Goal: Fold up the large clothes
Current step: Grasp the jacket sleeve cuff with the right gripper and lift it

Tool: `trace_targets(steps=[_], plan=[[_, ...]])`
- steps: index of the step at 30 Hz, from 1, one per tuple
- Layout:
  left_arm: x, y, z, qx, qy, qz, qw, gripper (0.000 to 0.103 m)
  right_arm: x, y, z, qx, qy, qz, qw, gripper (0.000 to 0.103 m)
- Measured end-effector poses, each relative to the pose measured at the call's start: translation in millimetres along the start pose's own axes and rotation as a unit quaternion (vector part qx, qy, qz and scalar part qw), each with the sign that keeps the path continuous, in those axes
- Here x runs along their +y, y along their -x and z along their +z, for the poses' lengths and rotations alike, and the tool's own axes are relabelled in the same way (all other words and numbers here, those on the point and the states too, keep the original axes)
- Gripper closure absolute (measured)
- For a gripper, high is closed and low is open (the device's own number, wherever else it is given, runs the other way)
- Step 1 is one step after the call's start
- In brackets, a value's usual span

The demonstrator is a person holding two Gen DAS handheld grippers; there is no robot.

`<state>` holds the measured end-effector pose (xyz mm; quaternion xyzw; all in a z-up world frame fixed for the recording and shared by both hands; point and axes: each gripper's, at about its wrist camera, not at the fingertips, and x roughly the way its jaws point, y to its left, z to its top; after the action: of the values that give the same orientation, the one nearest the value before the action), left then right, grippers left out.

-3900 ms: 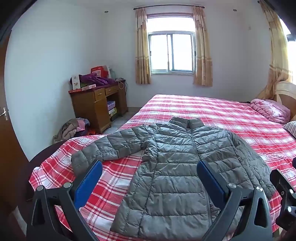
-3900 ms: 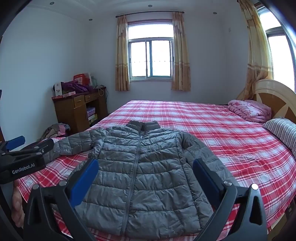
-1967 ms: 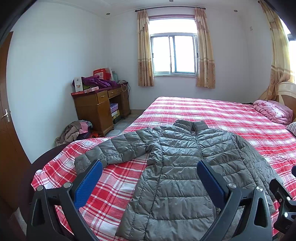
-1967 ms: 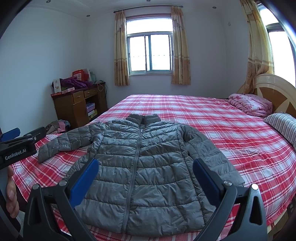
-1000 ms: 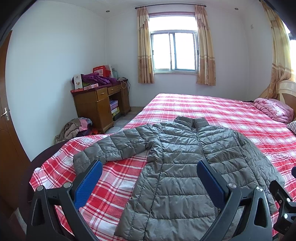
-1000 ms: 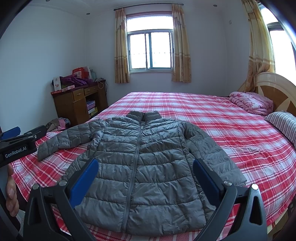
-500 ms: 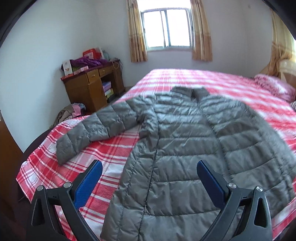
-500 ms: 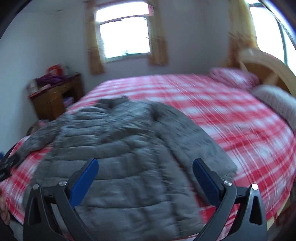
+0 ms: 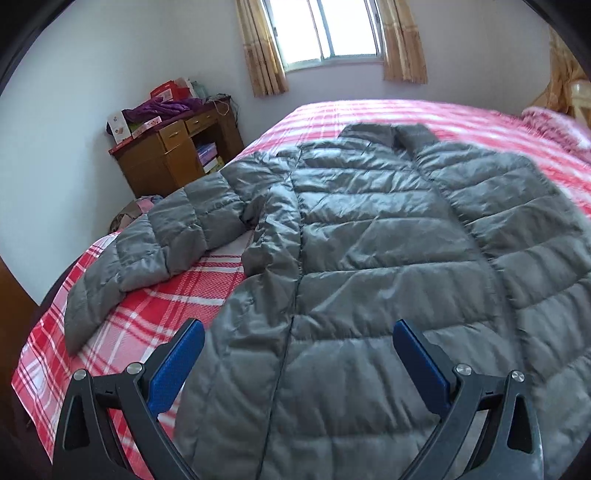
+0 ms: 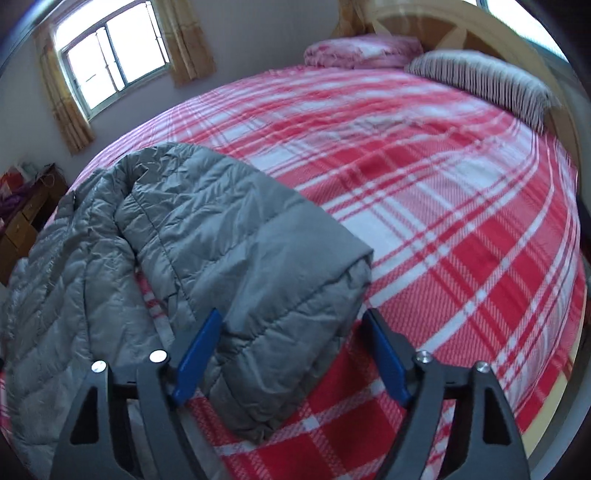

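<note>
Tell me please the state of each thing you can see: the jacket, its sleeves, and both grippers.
grey puffer jacket: spread flat on the bed, front up, not folded yet.
far-side sleeve: stretched outward on the plaid bedspread.
near-side sleeve: lying along the body, its cuff between the open fingers.
left gripper: open, above the hem.
right gripper: open, around the cuff.

Bedroom surroundings around a plaid bed

A bed (image 10: pixel 424 192) is wearing a red-and-white plaid cover, with a striped pillow (image 10: pixel 484 81) and a folded pink quilt (image 10: pixel 362 51) lying near the wooden headboard (image 10: pixel 454 26). A window (image 9: pixel 325 29) is letting in daylight between tan curtains (image 9: pixel 260 48). A wooden desk (image 9: pixel 170 151) is standing in the corner by the white wall (image 9: pixel 92 92), carrying a purple cloth (image 9: pixel 162 109), a red box (image 9: pixel 164 90) and a white carton (image 9: pixel 118 123). Clothes (image 9: pixel 135 212) are lying heaped on the floor beside the desk.
</note>
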<state>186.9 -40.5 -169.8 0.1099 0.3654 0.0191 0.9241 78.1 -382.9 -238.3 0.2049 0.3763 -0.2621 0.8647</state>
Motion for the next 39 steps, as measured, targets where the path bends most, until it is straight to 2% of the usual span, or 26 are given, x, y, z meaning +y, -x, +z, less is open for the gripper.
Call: trace_targets(steps=[1,3,5,12,18,21,25,33,39], plan=[[-0.2,-7.2,0.6,0.004,-0.003,0.006,1.0000,0.001,1.7,0.3,0.5,-0.004,0.008,0.002,1.000,0.048],[1.1,-20.8,1.7,0.015,-0.005,0.017,0.9997,0.001,-4.6,-3.9,5.4,-0.007,0.004,0.014,1.000,0.073],[6.8,-31.1,1.1,0.024,-0.005,0.028,0.9993,0.001,-20.2,-9.2,13.5,-0.011,-0.003,0.018,1.000,0.080],[22.0,-40.7,-2.4,0.036,-0.002,0.023,0.9991,0.001,-66.2,-17.9,42.8,-0.039,-0.015,-0.043,0.998,0.084],[44.8,-37.8,19.1,0.035,-0.006,0.012,0.9993,0.001,-68.4,-17.5,61.5,-0.054,-0.001,-0.065,0.996,0.086],[51.0,-29.4,31.7,0.027,-0.004,0.009,0.9996,0.001,-50.6,-3.0,71.3,-0.080,0.021,-0.068,0.994,0.086],[48.2,-21.2,43.9,0.020,-0.002,0.002,0.9998,0.001,-23.9,14.2,86.6,-0.114,0.052,-0.051,0.991,0.086],[36.0,-15.8,60.7,0.004,0.001,0.002,1.0000,0.001,70.8,37.3,99.7,-0.151,0.135,0.004,0.979,0.086],[43.2,-23.8,78.2,-0.002,0.017,0.008,0.9998,0.001,144.4,42.5,92.1,-0.167,0.202,0.049,0.964,0.086]])
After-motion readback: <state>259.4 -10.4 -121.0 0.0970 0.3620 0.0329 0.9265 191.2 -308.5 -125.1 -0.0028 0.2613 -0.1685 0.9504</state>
